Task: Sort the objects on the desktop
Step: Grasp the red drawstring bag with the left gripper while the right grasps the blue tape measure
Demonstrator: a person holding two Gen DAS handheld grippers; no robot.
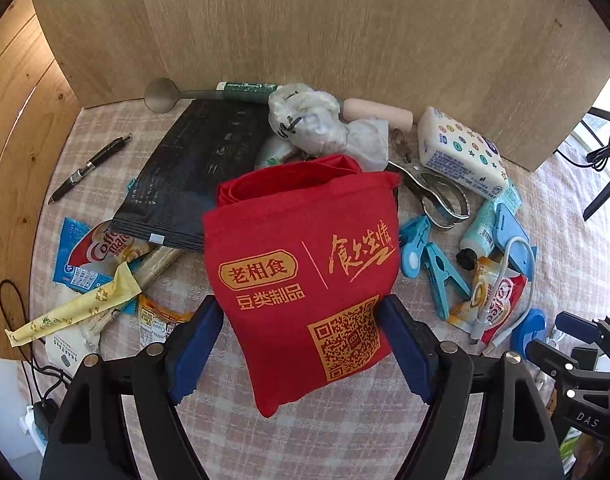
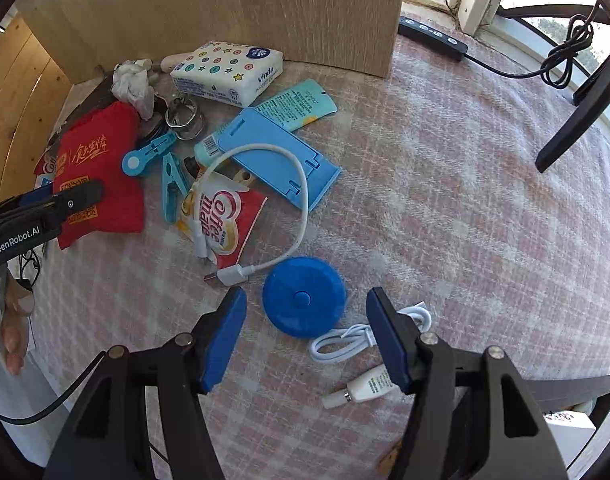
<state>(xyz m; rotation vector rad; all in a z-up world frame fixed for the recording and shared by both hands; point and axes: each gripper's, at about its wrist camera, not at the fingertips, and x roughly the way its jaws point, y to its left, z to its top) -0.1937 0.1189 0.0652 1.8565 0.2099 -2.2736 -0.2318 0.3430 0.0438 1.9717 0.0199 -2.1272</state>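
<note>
Left claw (image 1: 299, 344) grips red pouch (image 1: 305, 264) mouth-up as collection bag; right claw (image 2: 305, 340), wide open and empty, straddles blue tape measure (image 2: 303, 302): next, close and lift.

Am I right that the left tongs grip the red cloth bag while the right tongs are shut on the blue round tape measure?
Not quite. The left tongs do grip the red cloth bag, but the right tongs are open. In the right wrist view their pads stand apart on either side of the blue round tape measure, which lies on the checked cloth.
</note>
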